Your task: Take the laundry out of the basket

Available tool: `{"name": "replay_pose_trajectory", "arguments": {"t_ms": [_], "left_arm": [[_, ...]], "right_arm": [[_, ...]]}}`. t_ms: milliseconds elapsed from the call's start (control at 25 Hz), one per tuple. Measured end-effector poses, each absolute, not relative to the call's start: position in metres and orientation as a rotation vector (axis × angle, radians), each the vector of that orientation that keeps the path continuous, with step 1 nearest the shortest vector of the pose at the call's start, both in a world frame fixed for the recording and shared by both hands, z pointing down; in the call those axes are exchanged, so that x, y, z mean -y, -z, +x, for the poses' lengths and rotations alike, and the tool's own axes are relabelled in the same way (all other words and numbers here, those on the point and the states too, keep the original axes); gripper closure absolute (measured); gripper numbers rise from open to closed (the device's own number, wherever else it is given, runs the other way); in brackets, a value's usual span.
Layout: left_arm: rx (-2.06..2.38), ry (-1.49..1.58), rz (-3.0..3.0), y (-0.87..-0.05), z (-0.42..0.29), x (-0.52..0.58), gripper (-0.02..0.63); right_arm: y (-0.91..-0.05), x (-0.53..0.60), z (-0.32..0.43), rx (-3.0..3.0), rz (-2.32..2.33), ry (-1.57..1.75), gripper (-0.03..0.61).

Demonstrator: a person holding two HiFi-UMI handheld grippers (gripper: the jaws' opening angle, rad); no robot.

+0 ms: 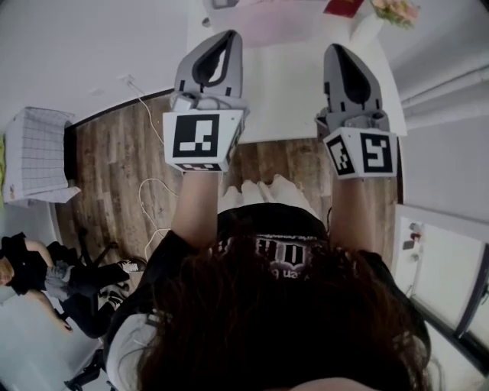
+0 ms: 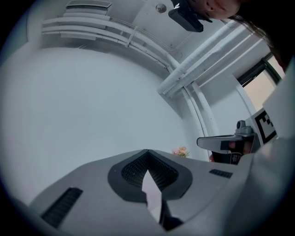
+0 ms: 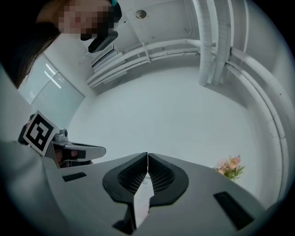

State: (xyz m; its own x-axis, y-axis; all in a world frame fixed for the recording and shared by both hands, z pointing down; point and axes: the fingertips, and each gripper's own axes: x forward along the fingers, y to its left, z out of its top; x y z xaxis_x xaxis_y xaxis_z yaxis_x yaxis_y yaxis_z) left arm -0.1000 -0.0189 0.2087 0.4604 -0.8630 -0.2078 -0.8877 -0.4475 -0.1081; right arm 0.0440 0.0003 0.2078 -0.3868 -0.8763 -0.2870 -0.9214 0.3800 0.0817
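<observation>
Above the near edge of the white desk [image 1: 290,99] I hold my left gripper [image 1: 218,46] and my right gripper [image 1: 344,61] side by side, tips tilted up toward the pale wall. Each gripper has its jaws pressed together, with nothing between them. The white gridded basket [image 1: 34,153] stands far off to my left, on the wooden floor [image 1: 114,168], well apart from the left gripper; I cannot tell what lies inside it. A white cable [image 1: 149,195] trails across the floor between us. At the desk's far end lie a pink sheet [image 1: 275,21], a red item [image 1: 344,7] and flowers [image 1: 393,11]. A person in dark clothes [image 1: 46,275] sits low at my left.
</observation>
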Motion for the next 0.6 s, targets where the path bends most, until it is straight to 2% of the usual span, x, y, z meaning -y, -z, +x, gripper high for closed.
{"name": "replay_pose_trajectory", "arguments": {"t_ms": [600], "left_arm": [[-1.485,-0.149,-2.475,-0.194,-0.065,0.103,0.614]], "right_arm": [[-0.207,0.079,0.076,-2.44,-1.593,-0.326,0.551]]}}
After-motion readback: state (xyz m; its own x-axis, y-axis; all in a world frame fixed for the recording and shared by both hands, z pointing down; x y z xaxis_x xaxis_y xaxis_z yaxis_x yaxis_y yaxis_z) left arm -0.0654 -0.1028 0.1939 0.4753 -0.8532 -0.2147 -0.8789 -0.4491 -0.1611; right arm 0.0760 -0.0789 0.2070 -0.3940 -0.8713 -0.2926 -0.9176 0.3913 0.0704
